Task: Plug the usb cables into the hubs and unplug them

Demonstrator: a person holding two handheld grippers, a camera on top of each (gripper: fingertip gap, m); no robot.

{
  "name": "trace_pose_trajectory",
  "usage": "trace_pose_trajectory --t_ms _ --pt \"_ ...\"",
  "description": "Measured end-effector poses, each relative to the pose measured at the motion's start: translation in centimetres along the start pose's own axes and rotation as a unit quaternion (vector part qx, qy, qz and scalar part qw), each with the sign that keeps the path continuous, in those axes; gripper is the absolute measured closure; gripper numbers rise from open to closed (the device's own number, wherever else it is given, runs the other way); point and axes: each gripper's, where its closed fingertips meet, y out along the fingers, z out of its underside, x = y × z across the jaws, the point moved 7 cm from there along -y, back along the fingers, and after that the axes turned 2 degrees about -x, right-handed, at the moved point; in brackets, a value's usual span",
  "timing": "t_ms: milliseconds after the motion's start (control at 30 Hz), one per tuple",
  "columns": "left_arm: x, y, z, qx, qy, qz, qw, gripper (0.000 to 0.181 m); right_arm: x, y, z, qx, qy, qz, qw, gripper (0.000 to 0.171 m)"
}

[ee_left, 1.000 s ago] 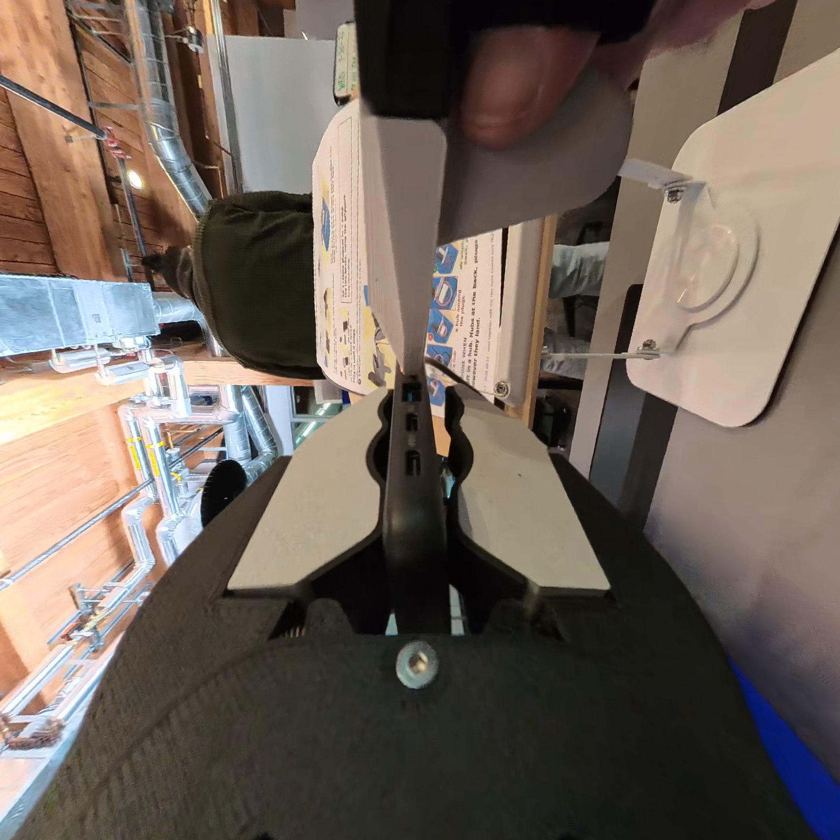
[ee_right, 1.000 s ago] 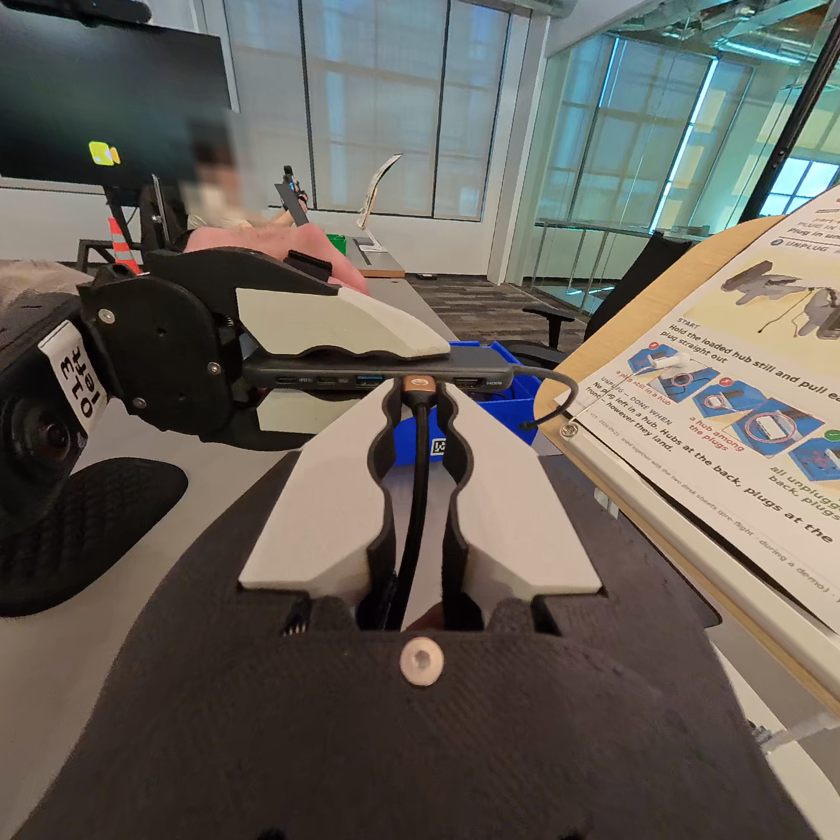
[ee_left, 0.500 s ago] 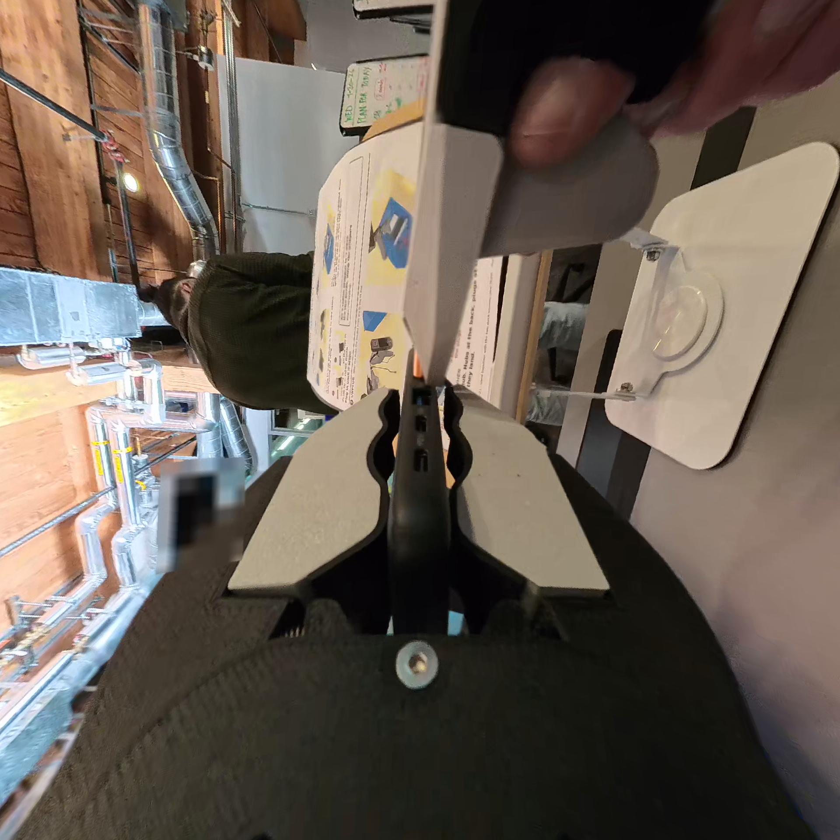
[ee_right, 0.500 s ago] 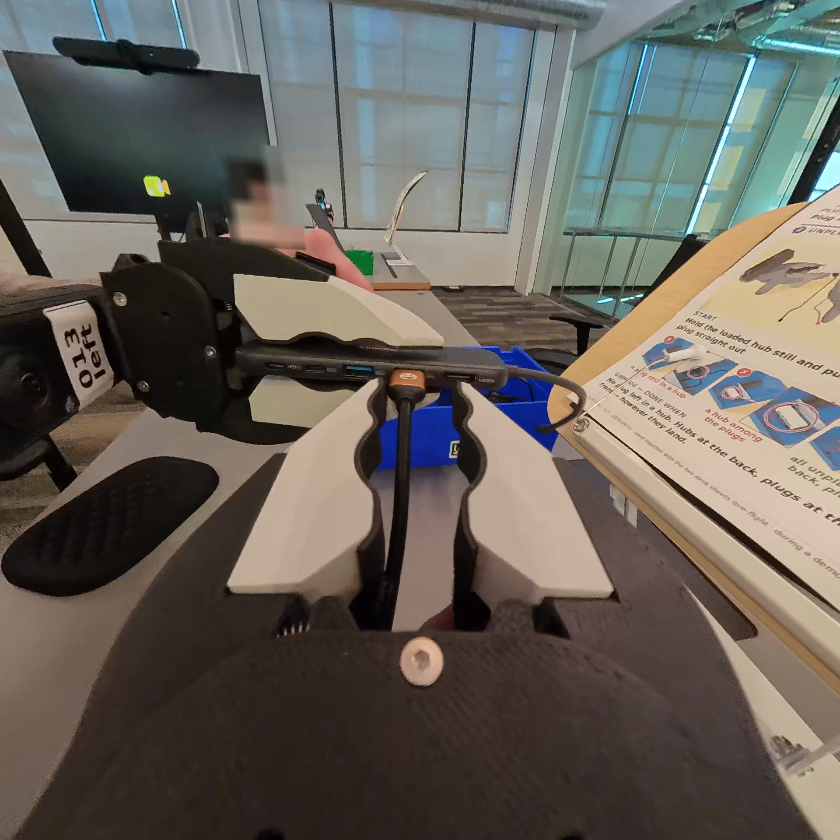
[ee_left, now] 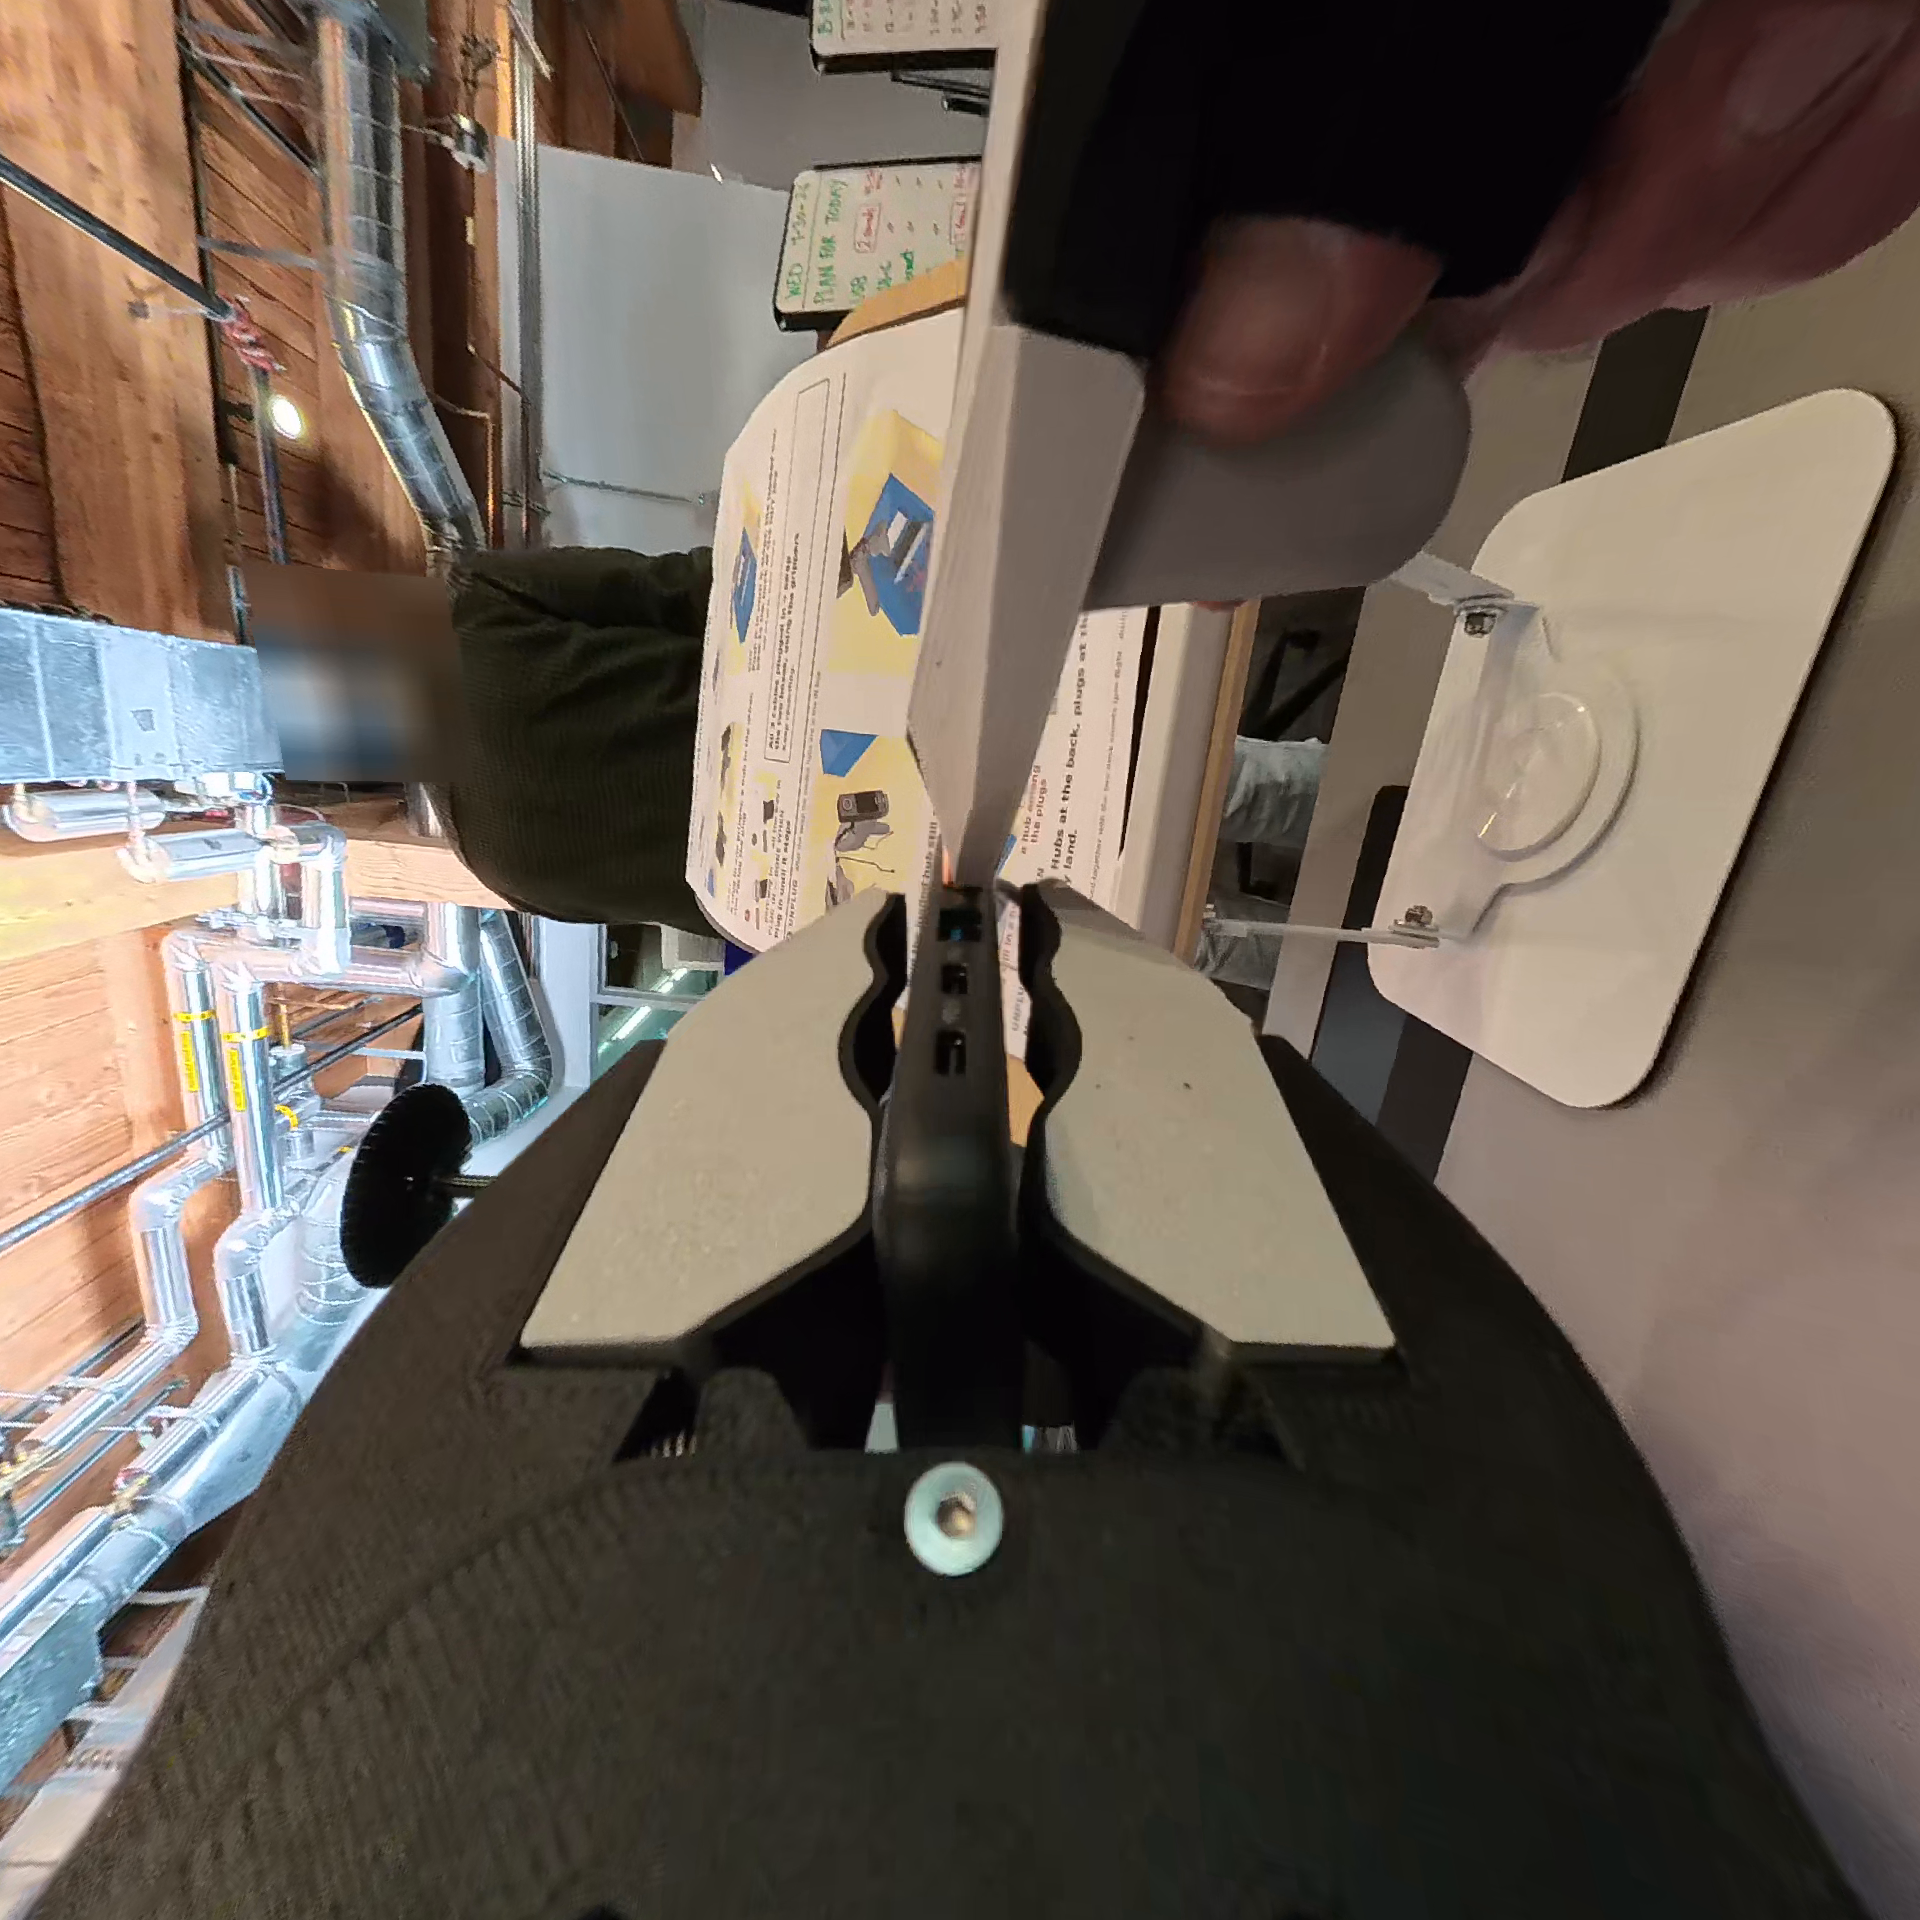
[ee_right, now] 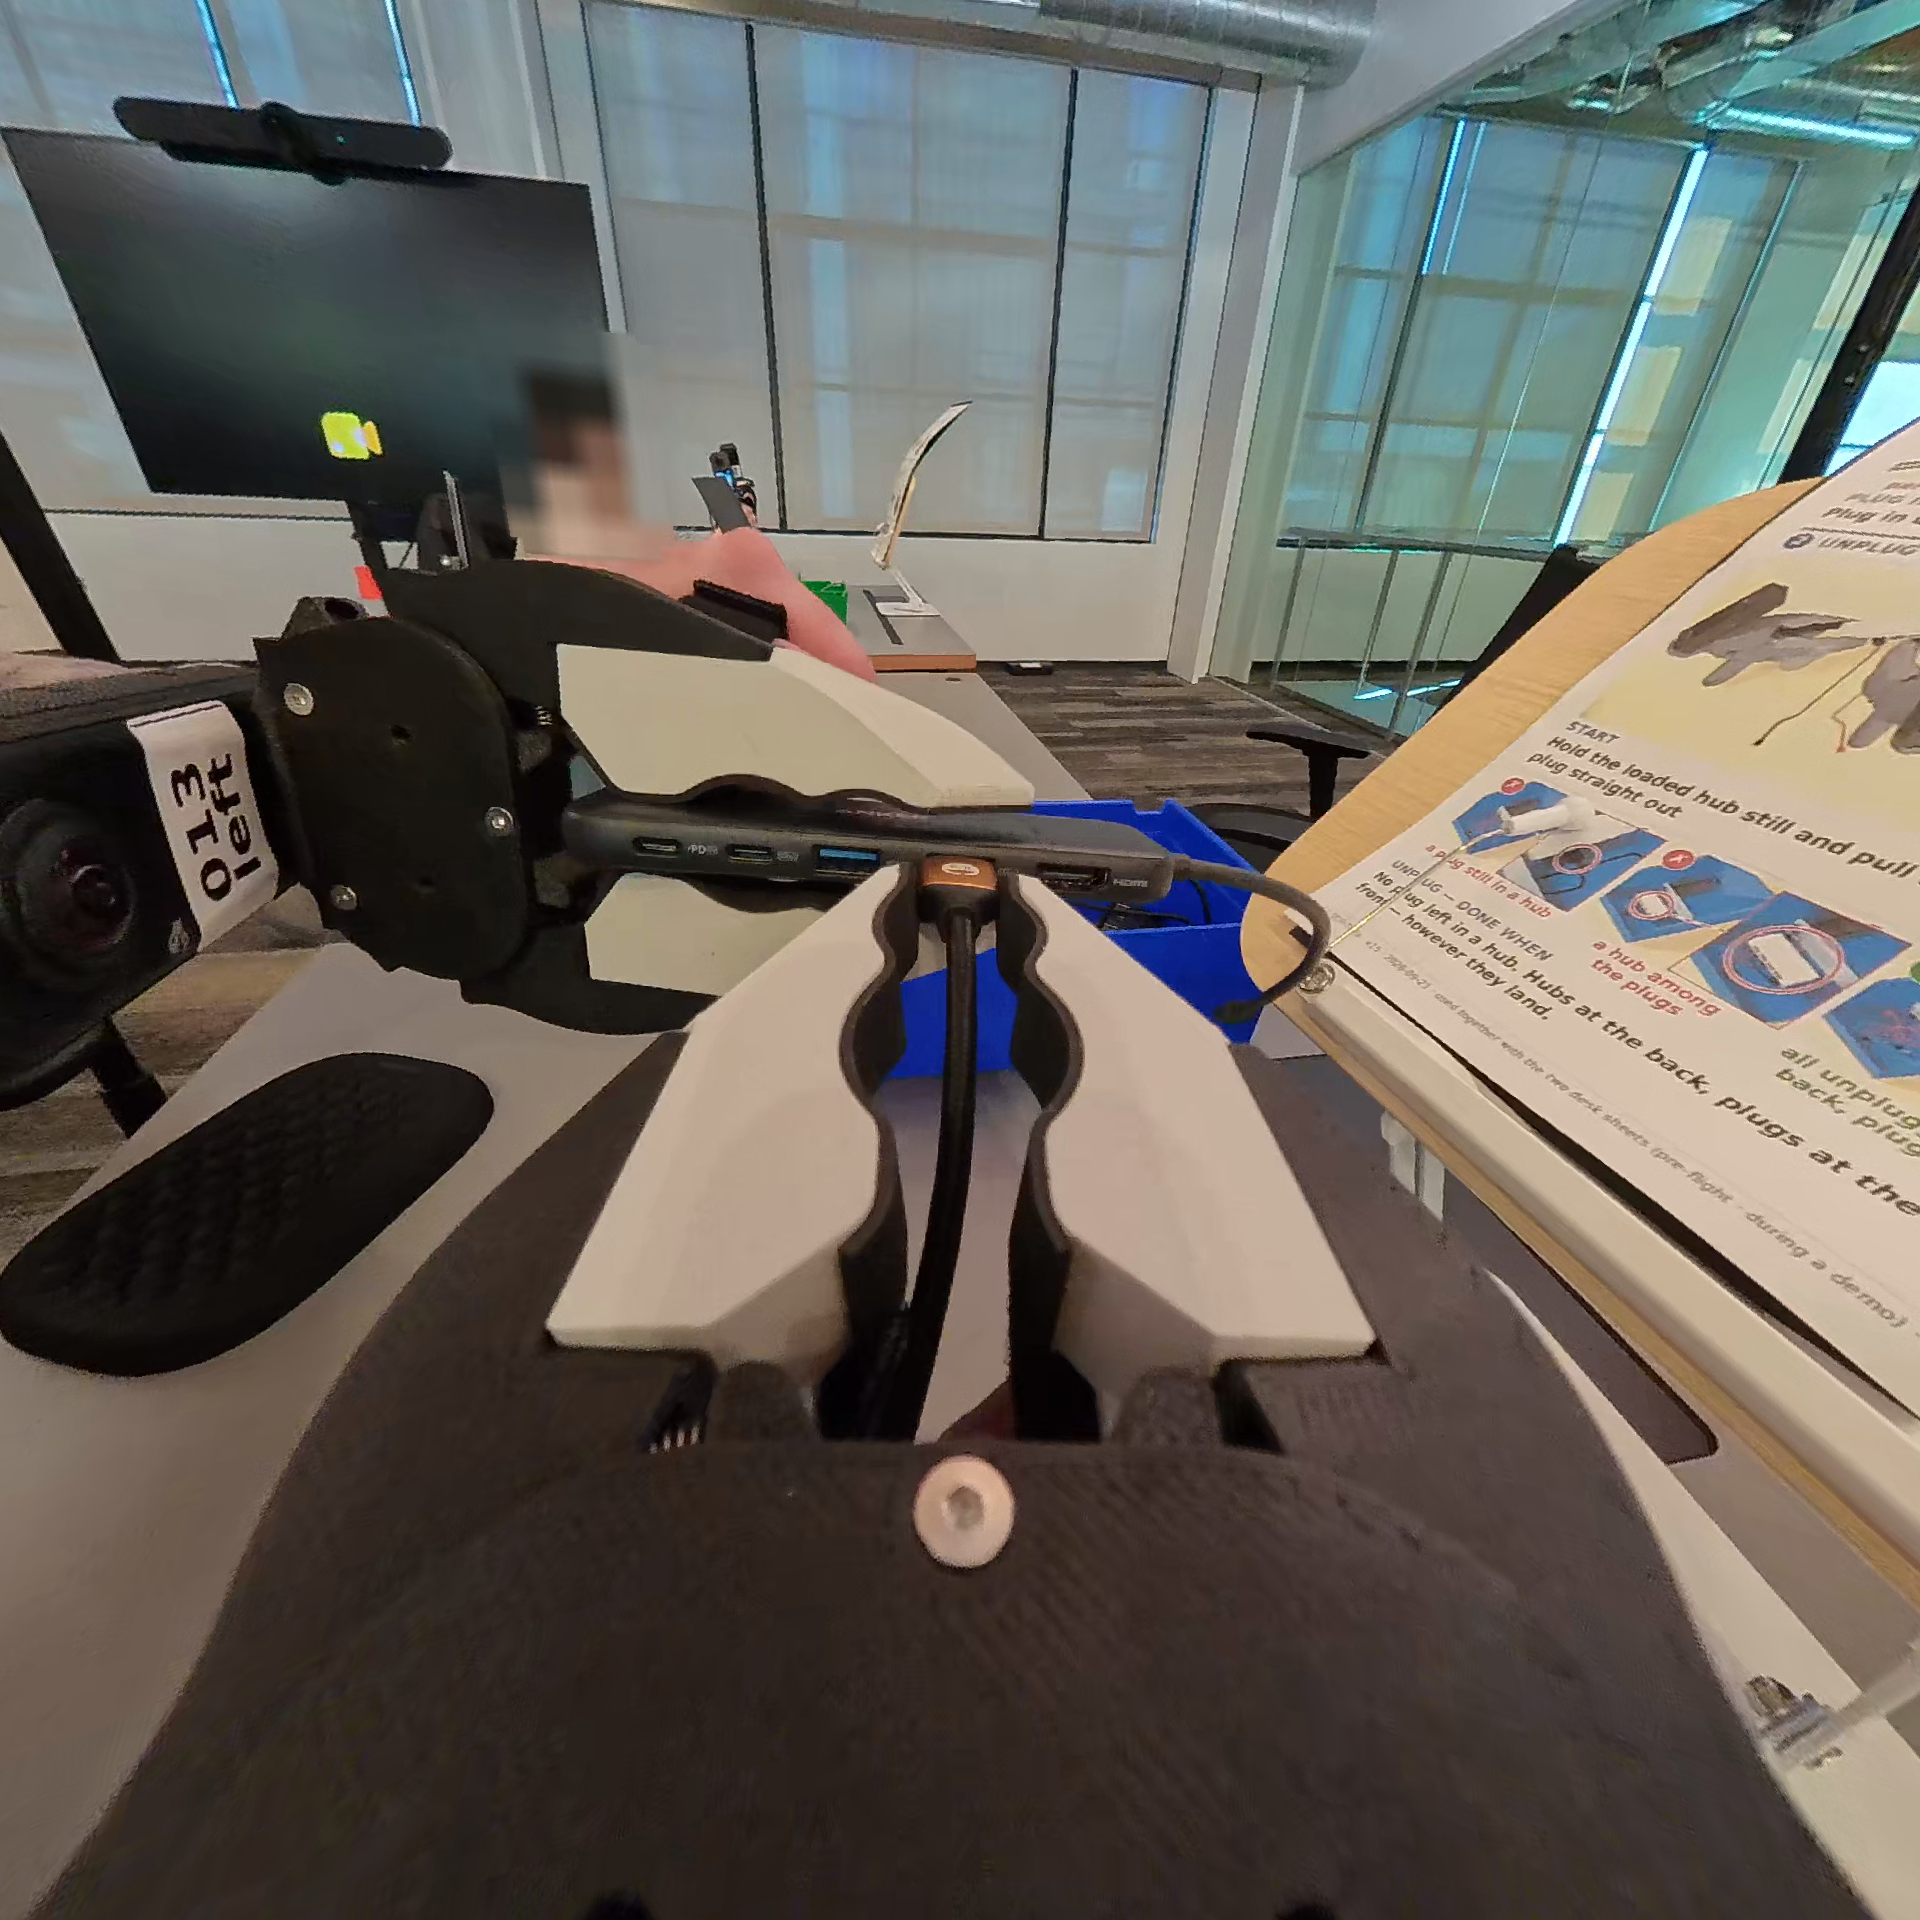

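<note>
Left wrist view: the left gripper is clamped on the dark hub, seen edge-on at centre. At 12 o'clock the right gripper and a thumb block much of the instruction sheet; a white pad lies at 2 o'clock.

Right wrist view: the right gripper pinches the orange-collared plug of a black cable, seated in the hub's side. A blue bin sits behind; a monitor at 10 o'clock.

Left wrist view: we look along left gripper, camera rolled sideways, very near hub. Right wrist view: we sit upright, close behind right gripper, facing windows. Shared: hub, instruction sheet, both grippers.
</note>
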Motion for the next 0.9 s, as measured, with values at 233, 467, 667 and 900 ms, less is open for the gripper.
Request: trace_pose_trajectory --t_ms 233,467,667,900 --pt "0.4 0.0 0.2 0.004 0.004 -0.027 1.0 0.162 0.3 0.2 -0.6 0.0 -0.012 0.015 1.0 0.158" --pt "0.3 -0.1 -0.2 -0.013 0.005 -0.023 1.0 0.162 0.3 -0.1 -0.6 -0.006 -0.01 0.003 1.0 0.158" --pt "0.5 0.3 0.5 0.004 -0.003 -0.014 1.0 0.162 0.2 0.2 -0.8 0.003 -0.029 0.03 0.999 0.159" --pt "0.8 -0.5 0.4 -0.023 -0.001 -0.01 1.0 0.162 0.7 -0.3 -1.1 -0.006 -0.006 -0.013 1.0 0.158"
